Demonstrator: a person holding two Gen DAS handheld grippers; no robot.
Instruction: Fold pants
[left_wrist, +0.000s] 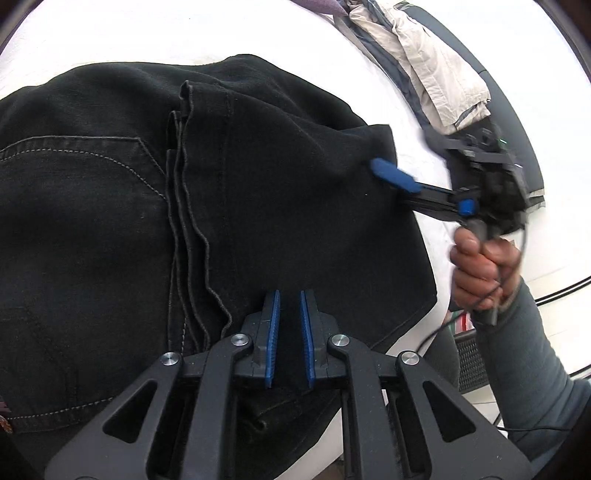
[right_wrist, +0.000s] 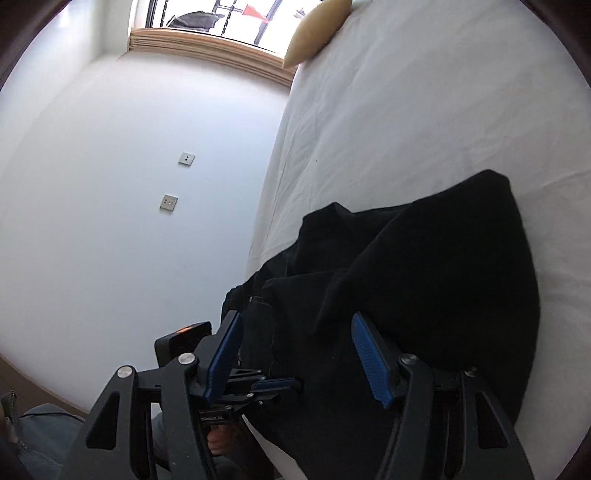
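The black pants are lying folded on the white bed, the leg hems stacked over the seat beside a back pocket. The left claw is pointing down over the near edge of the pants, its blue pads standing nearly together with only a thin gap (whether cloth is pinched there, I cannot tell). The right claw is hovering at the pants' right side, its jaws standing wide apart with dark cloth lying between them but not pressed. A hand in a grey sleeve is gripping its handle. Folded pale clothes are sitting further back.
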